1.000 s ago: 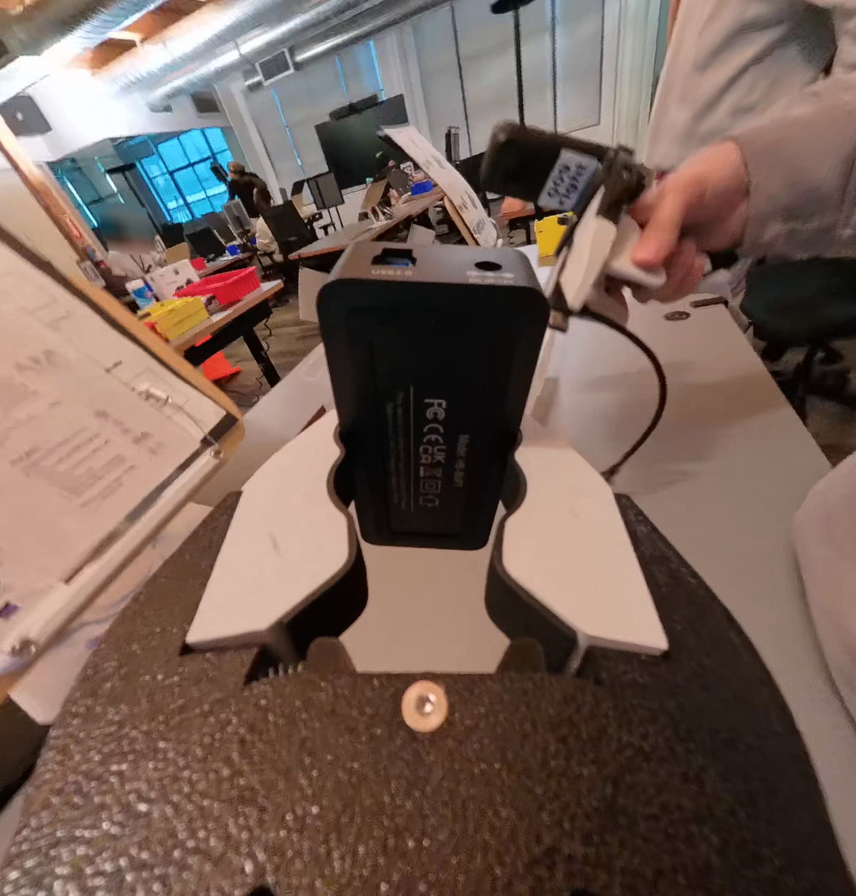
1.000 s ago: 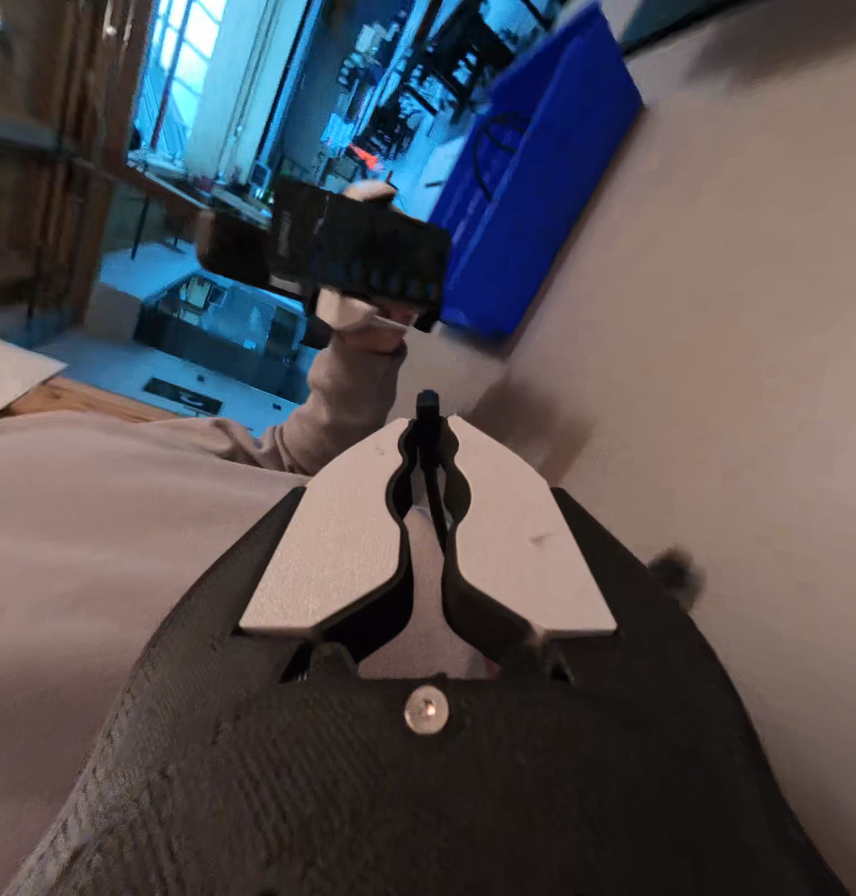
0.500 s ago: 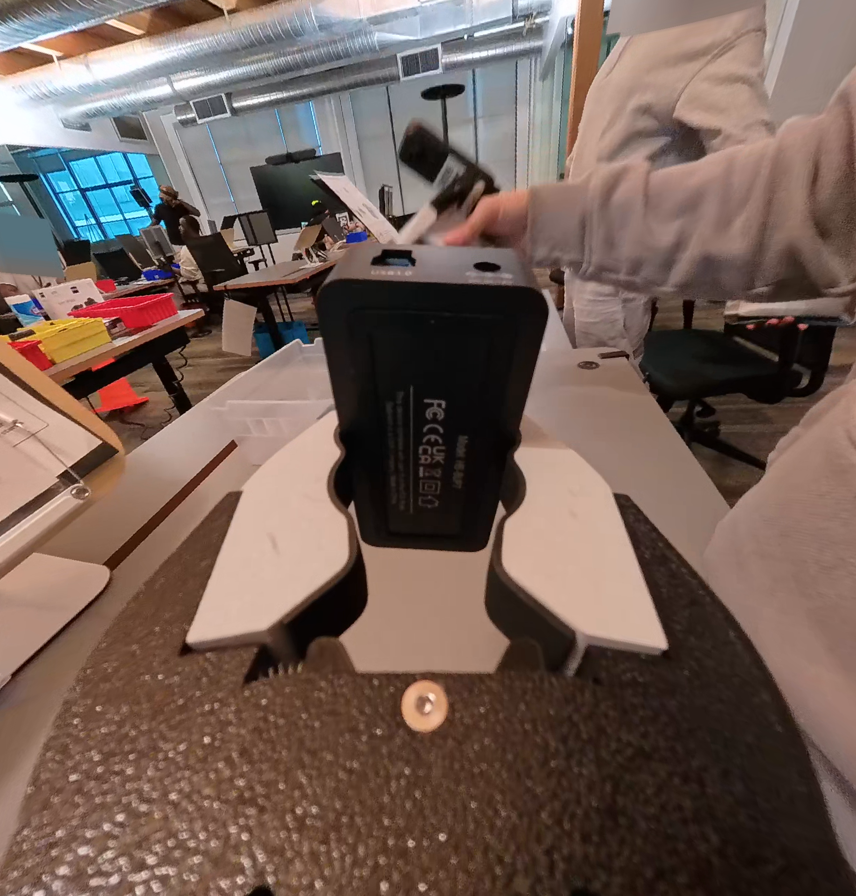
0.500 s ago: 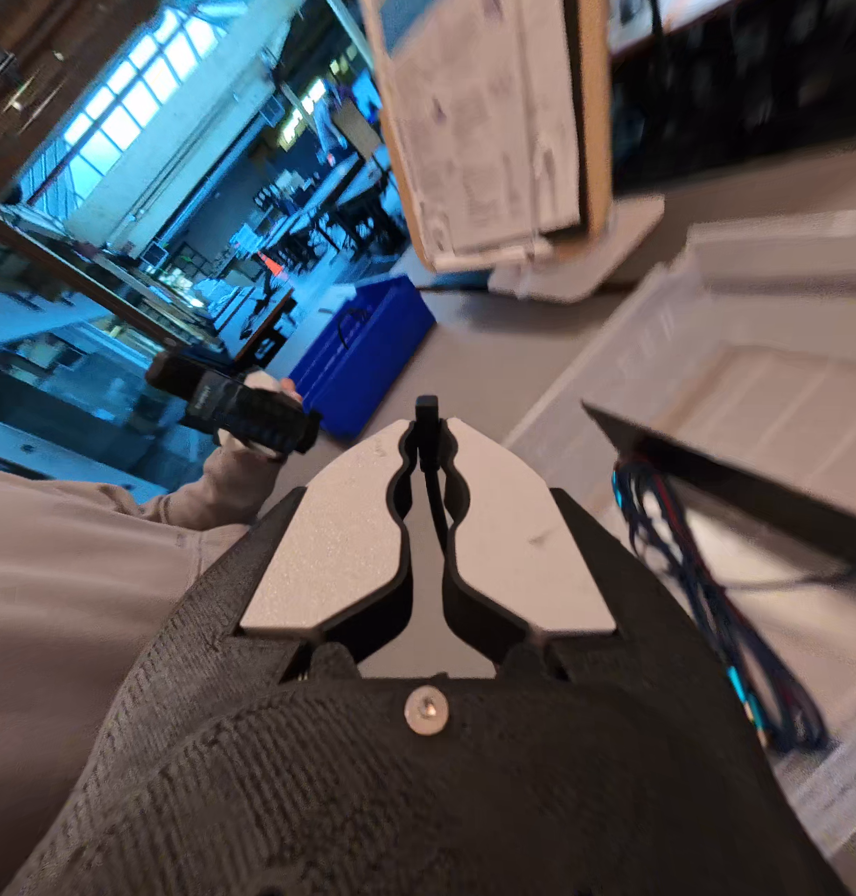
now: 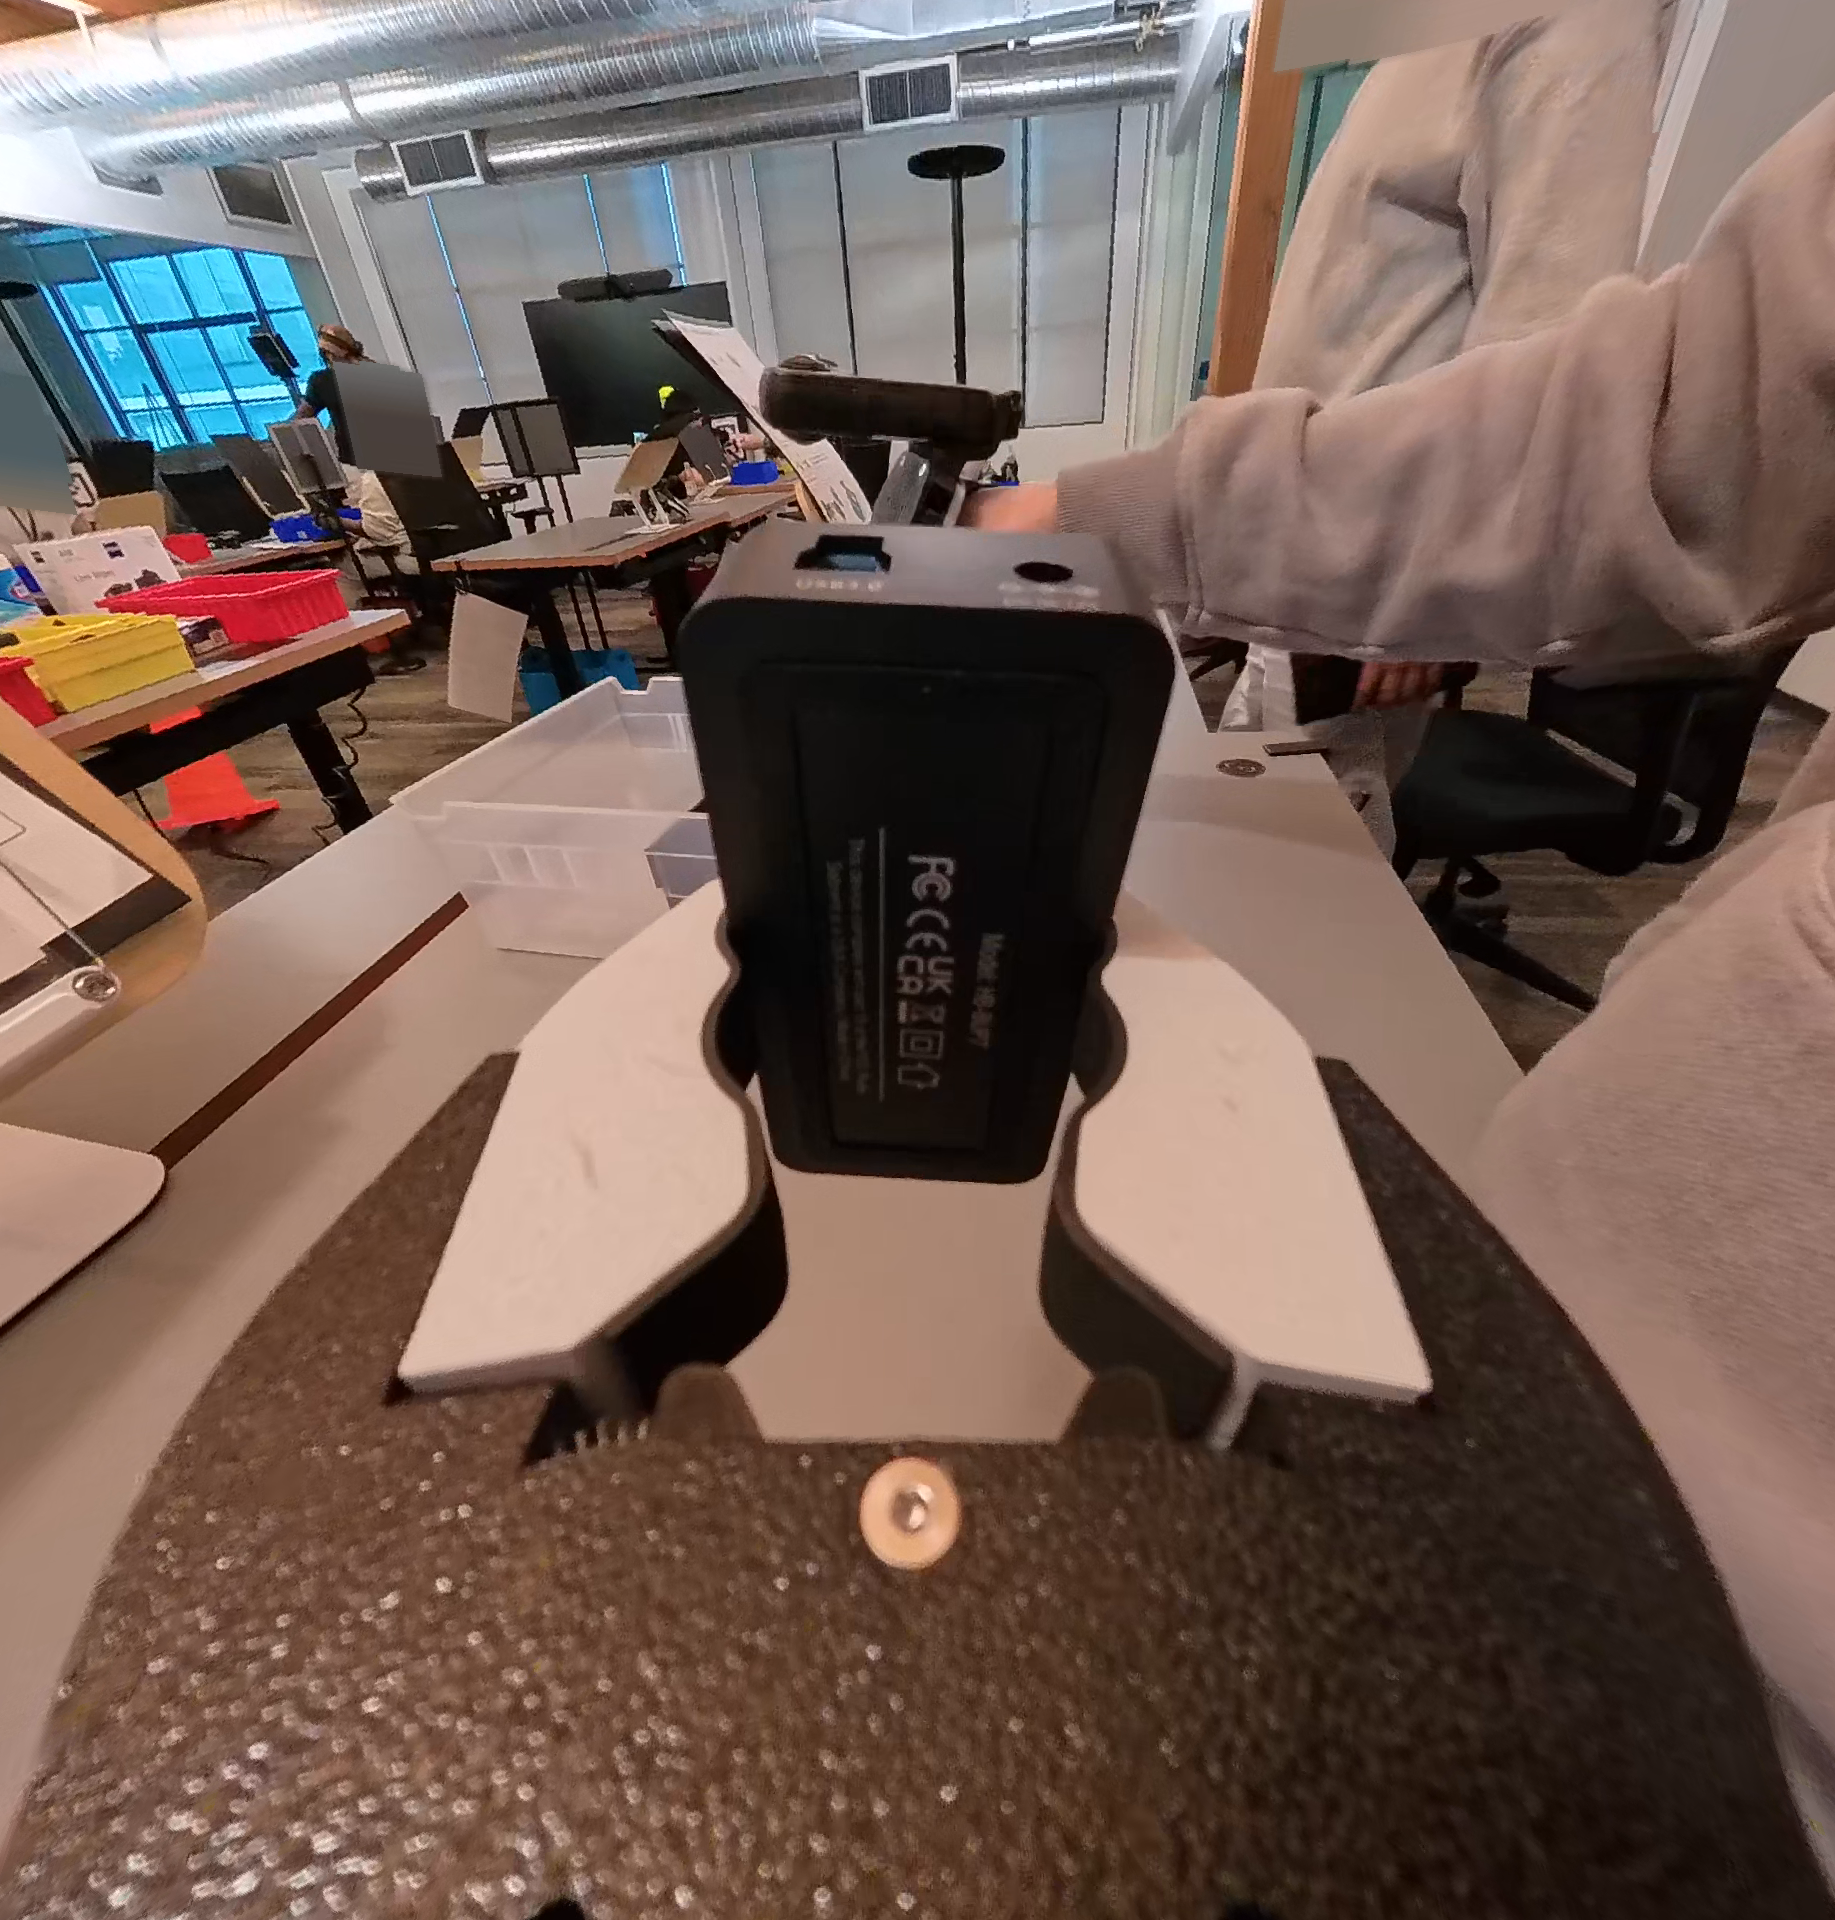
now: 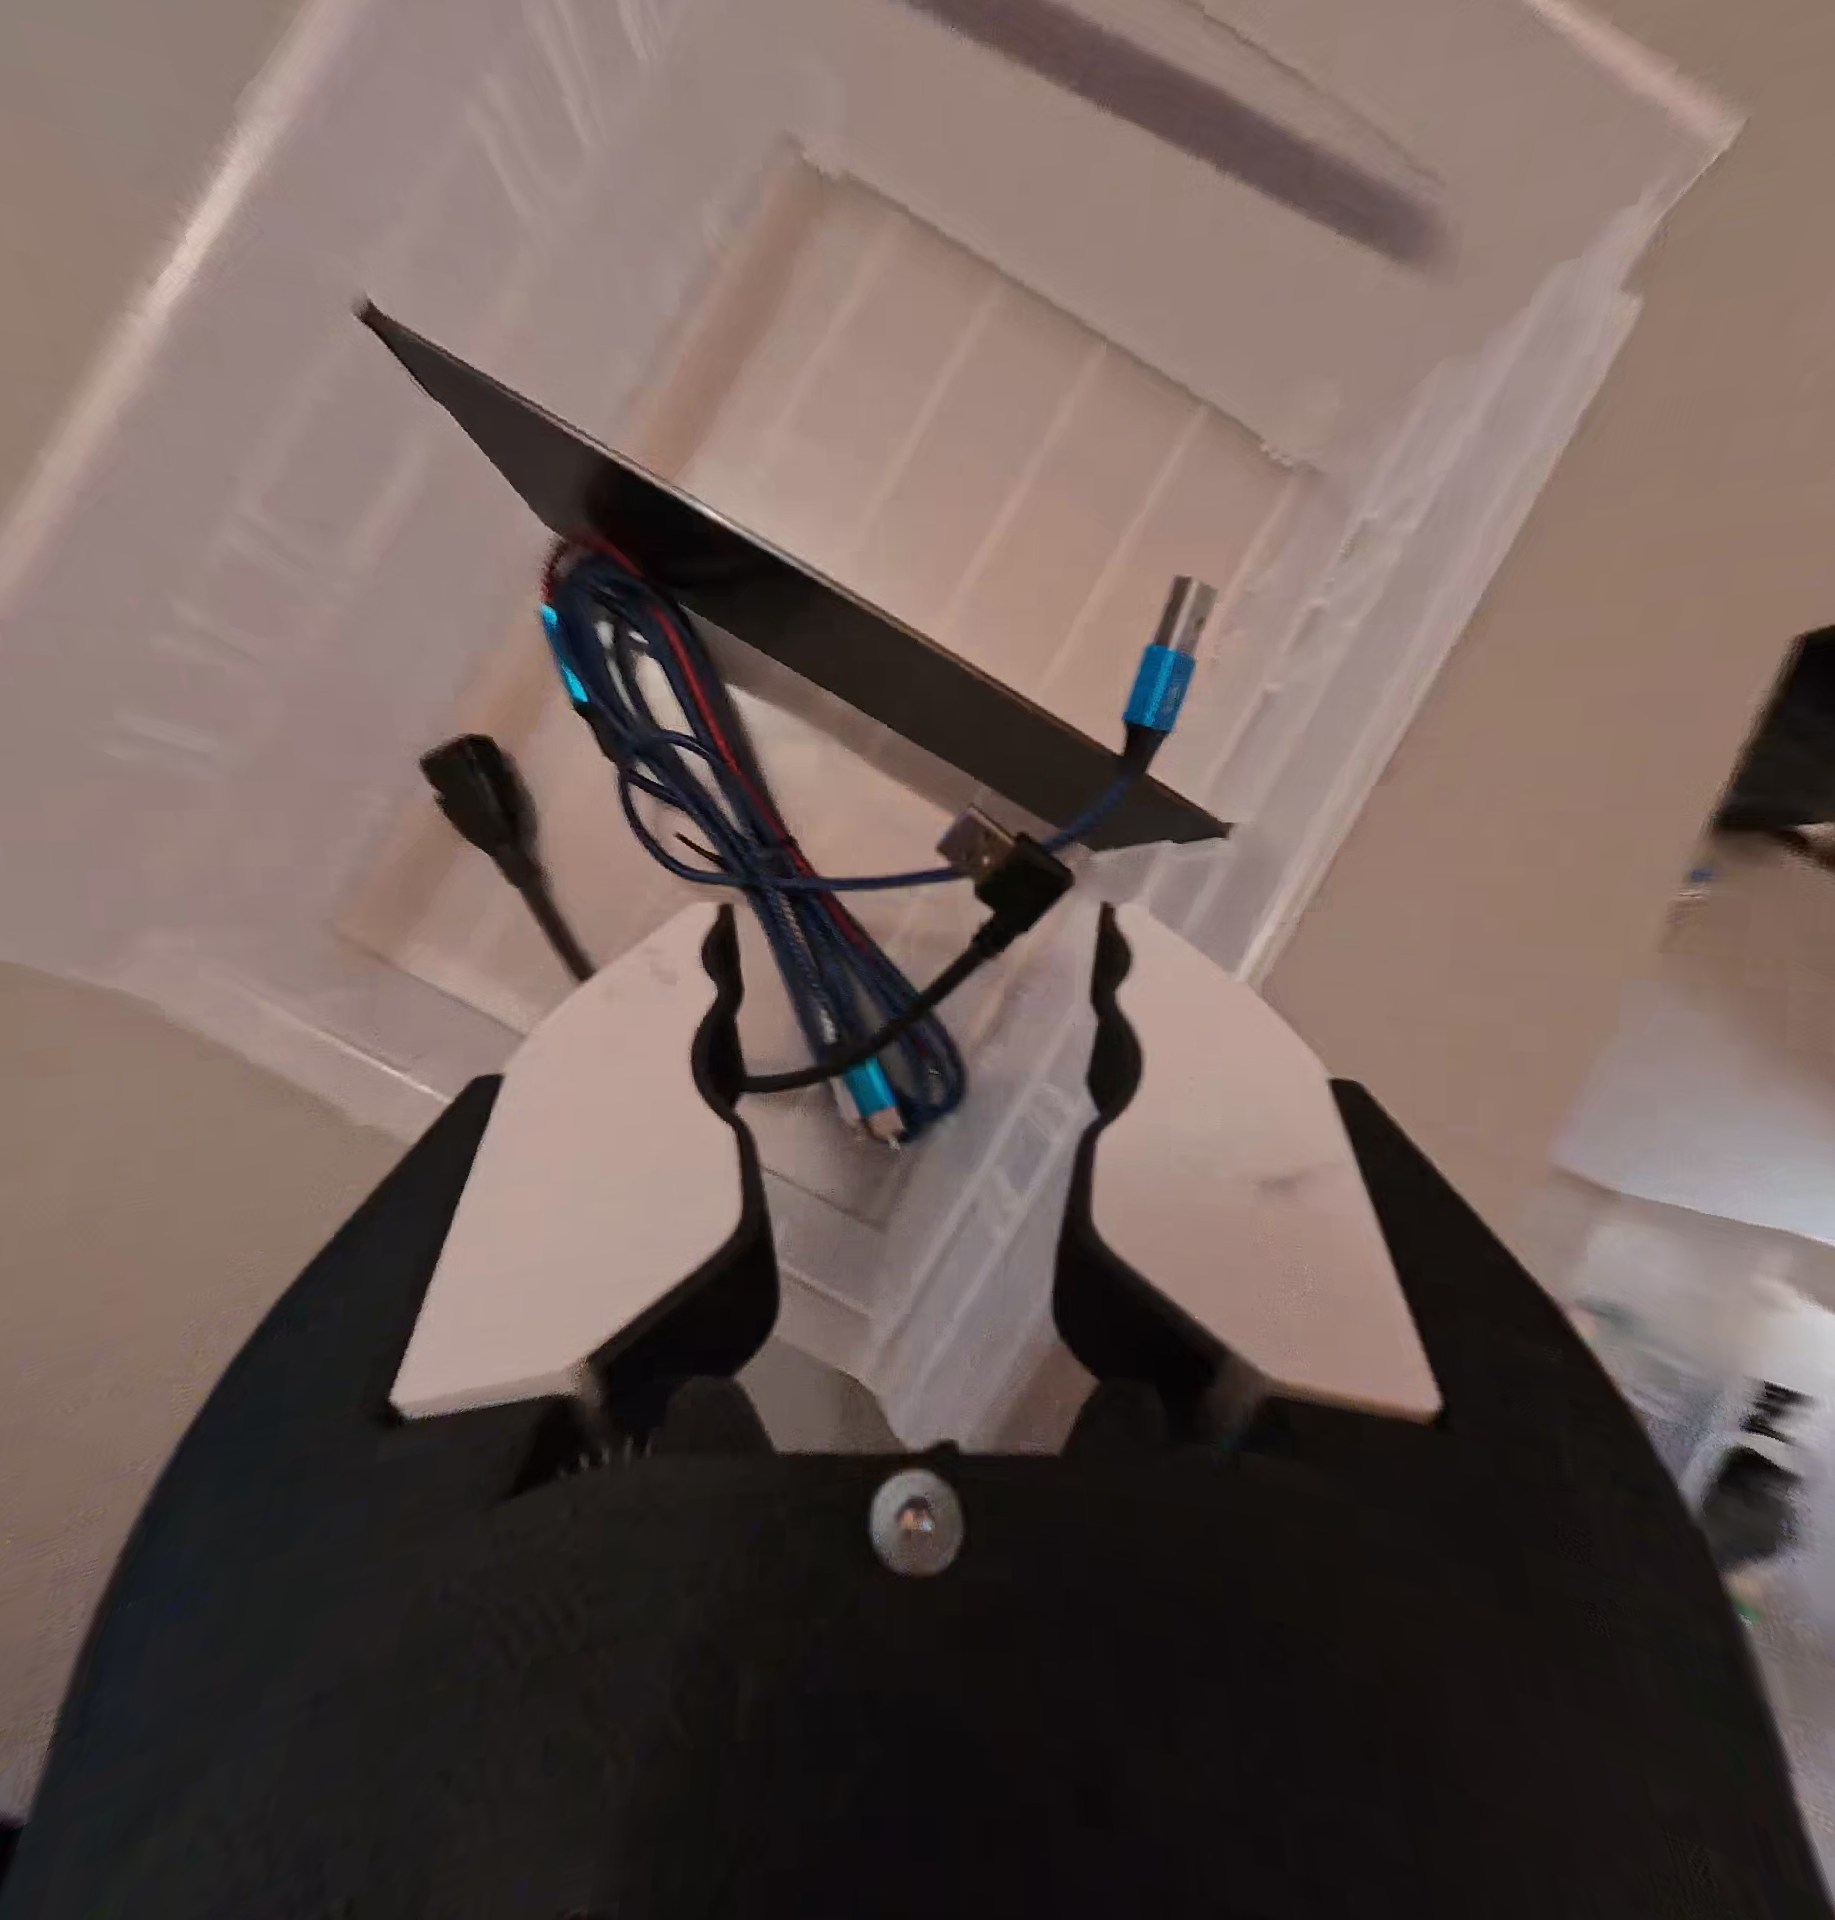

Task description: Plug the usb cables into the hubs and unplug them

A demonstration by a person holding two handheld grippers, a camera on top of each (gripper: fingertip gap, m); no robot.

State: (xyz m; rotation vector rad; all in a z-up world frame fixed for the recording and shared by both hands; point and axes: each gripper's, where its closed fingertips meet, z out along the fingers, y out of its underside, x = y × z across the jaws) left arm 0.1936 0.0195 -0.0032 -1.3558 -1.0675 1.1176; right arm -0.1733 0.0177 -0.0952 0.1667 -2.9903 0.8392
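My left gripper (image 5: pixel 918 935) is shut on a black USB hub (image 5: pixel 923 810) and holds it upright above the table, ports facing away. My right gripper (image 6: pixel 911 920) is open and empty over a clear plastic bin (image 6: pixel 1412 540). In the bin lie a blue braided cable bundle (image 6: pixel 788 883) with a blue USB plug (image 6: pixel 1167 665), and a black cable with an angled plug (image 6: pixel 1006 862). The black cable runs behind my right gripper's left finger. A second black plug (image 6: pixel 477 779) lies to the left. The right gripper's body (image 5: pixel 892 405) shows behind the hub in the left wrist view.
A dark slanted panel (image 6: pixel 788 582) stands in the bin over the cables. The bin (image 5: pixel 570 821) sits on the pale table beyond the hub. A clipboard stand (image 5: pixel 61 894) is at the left. A person's sleeve (image 5: pixel 1515 499) reaches across on the right.
My right gripper has swung over the bin and opened, letting go of the black cable it held. My left gripper still holds the hub and has turned rightward.
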